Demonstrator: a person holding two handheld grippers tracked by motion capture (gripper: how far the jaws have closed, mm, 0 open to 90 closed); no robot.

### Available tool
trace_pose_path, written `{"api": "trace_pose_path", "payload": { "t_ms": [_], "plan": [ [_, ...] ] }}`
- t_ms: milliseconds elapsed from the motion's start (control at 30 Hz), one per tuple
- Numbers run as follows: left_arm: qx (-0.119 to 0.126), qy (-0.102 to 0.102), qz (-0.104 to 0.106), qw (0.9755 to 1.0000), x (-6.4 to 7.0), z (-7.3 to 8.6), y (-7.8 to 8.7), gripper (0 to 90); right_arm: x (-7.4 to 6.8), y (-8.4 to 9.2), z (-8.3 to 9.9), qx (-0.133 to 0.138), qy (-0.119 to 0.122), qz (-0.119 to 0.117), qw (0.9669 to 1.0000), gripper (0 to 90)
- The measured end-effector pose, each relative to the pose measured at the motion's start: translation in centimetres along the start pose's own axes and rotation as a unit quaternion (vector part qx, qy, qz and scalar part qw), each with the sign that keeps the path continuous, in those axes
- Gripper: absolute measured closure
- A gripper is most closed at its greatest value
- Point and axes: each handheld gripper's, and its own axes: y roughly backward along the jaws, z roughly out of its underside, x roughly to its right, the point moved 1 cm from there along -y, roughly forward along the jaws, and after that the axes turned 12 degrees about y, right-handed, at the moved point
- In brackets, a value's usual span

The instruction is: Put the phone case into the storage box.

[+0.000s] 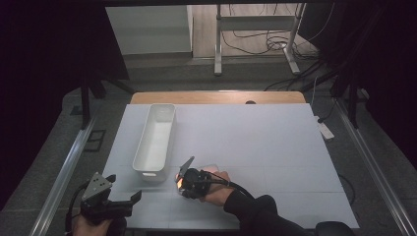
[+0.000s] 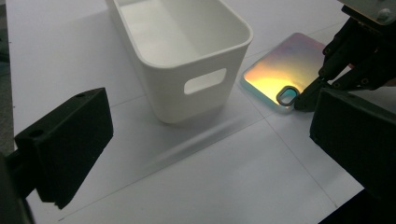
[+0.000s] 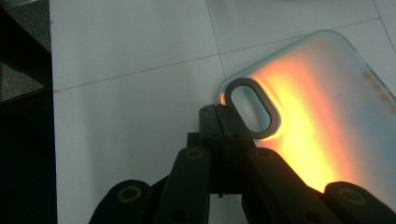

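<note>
**Closed right tongs at the corner of a flat phone case: slip and scrape hazard**

Left side. The left tongs (image 1: 123,189) hang over the near left corner of the table (image 1: 275,147), jaws standing wide apart with nothing between them. They are well apart from the phone case and play no part in the contact. The white bin (image 2: 187,51) stands just right of them, running from near to far; it appears empty.

Centre. The phone case (image 2: 280,70) lies flat on the table, back up, just beside the near right corner of the bin but not touching it. Its camera cutout faces the near left.

Right side. The right tongs (image 3: 223,119) are fully closed, pads together, holding nothing. Their tip rests at the case's near left corner, right beside the cutout; whether it touches the rim cannot be told.

Hazards, as judged:
- A flat, thin case offers little edge. Closed jaws may ride over the rim and scrape the glossy back.
- A push from this corner may slide or spin the case against the bin.
- A tip catching in the cutout may flip the case abruptly.
</note>
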Motion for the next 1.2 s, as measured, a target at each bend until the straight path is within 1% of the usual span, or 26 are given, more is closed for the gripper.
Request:
{"api": "trace_pose_path", "payload": {
  "t_ms": [133,200,333,433,467,500,633,667,700,767,867,967,1000,1200],
  "plan": [
    [0.000,0.000,0.000,1.0000,0.0,0.0,0.0,0.0,0.3,-0.1,-0.1,0.004,-0.003,0.000,1.0000,89.1],
    [-0.001,0.000,0.000,1.0000,0.0,0.0,0.0,0.0,0.4,-0.2,-0.2,0.004,-0.003,0.008,1.0000,89.1],
    [-0.001,-0.001,0.000,1.0000,0.0,0.0,0.0,0.0,0.9,-0.3,-0.4,0.006,-0.005,0.010,0.9999,89.2],
    [-0.002,-0.001,0.000,1.0000,0.0,0.0,0.0,0.0,1.3,-0.4,-0.4,0.009,-0.011,0.016,0.9998,89.1],
    [-0.002,-0.001,0.000,1.0000,0.0,0.0,0.0,0.0,1.4,-0.4,-0.4,0.009,-0.013,0.015,0.9998,89.1],
    [-0.002,-0.001,0.000,1.0000,0.0,0.0,0.0,0.0,1.6,-0.5,-0.4,0.011,-0.016,0.020,0.9996,89.1],
    [-0.003,-0.001,0.000,1.0000,0.0,0.0,-0.1,0.0,2.1,-0.5,-0.4,0.012,-0.020,0.024,0.9995,89.1],
    [-0.003,-0.001,0.000,1.0000,0.0,0.0,-0.1,0.0,2.3,-0.4,-0.4,0.010,-0.020,0.028,0.9994,89.1],
    [-0.003,-0.001,0.001,1.0000,0.0,0.0,-0.1,0.0,2.4,-0.5,-0.4,0.015,-0.023,0.026,0.9993,89.1],
    [-0.003,-0.001,0.001,1.0000,0.0,0.0,-0.1,0.0,2.7,-0.4,-0.4,0.013,-0.029,0.030,0.9991,89.1],
    [-0.004,-0.001,0.001,1.0000,0.0,0.0,-0.1,0.0,3.2,-0.5,-0.3,0.017,-0.033,0.032,0.9988,89.1],
    [-0.004,0.000,0.002,1.0000,0.0,0.0,-0.1,0.0,3.6,-0.4,-0.3,0.011,-0.034,0.036,0.9987,89.1],
    [-0.005,-0.001,0.002,1.0000,0.0,0.0,-0.1,0.0,3.7,-0.5,-0.3,0.016,-0.037,0.037,0.9985,89.1],
    [-0.005,0.000,0.003,1.0000,0.0,0.0,-0.1,0.0,4.6,-0.5,-0.4,0.014,-0.046,0.043,0.9979,89.1]
  ]
}}
